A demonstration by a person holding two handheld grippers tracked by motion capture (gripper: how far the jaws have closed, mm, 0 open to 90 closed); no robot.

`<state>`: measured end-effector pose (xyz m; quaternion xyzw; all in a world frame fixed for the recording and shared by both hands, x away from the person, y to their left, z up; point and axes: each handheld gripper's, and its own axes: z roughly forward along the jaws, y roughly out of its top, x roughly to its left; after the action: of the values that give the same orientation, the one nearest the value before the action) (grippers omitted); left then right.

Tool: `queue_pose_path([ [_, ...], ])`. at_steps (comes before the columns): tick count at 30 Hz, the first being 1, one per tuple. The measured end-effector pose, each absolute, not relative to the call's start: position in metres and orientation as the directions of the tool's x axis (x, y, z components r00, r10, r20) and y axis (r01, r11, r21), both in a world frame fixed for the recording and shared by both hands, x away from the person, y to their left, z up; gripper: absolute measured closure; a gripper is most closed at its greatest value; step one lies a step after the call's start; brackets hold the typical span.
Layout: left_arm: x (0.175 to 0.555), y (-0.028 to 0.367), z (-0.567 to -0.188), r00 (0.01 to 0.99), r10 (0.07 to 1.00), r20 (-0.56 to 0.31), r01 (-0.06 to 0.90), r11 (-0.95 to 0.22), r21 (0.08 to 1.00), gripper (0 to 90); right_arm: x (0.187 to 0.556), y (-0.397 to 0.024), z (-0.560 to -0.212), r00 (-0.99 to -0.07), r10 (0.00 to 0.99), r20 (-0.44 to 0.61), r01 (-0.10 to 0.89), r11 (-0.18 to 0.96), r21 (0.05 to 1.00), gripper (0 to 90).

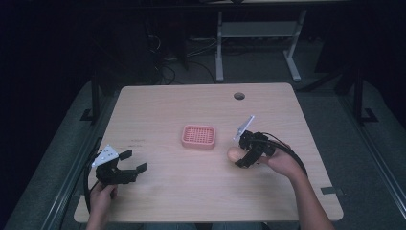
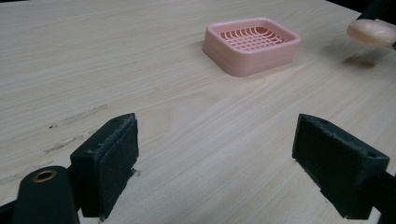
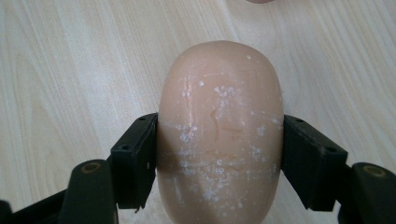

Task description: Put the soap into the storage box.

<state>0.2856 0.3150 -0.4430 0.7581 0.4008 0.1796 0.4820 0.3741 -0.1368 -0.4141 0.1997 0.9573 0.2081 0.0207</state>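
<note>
Soap bar (image 3: 220, 135) clamped between right tool (image 3: 219, 154) jaws, above table (image 3: 70, 70).

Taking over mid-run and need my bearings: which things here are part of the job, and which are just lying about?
Likely in the job:
- soap, clamped in the right gripper, apparently just off the table
- pink dish, empty, mid-table
- left gripper, open, holding nothing

Just about:
- table hole
- white desk frame and cables on the floor behind

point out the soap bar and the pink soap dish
soap bar (image 3: 219, 135): right gripper view, middle of its top face, between the jaws.
pink soap dish (image 1: 198, 143): high view, near rim.
</note>
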Motion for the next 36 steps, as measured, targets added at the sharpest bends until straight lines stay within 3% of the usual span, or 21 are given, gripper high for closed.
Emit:
queue_pose_path([
  [36, 0.285, 0.318, -0.442, 0.611, 0.784, -0.113, 0.433, -0.212, 0.876, 14.3, 0.396, -0.107, -0.394, -0.939, 0.342, 0.012, 0.319, 0.862, 0.395, 31.9],
])
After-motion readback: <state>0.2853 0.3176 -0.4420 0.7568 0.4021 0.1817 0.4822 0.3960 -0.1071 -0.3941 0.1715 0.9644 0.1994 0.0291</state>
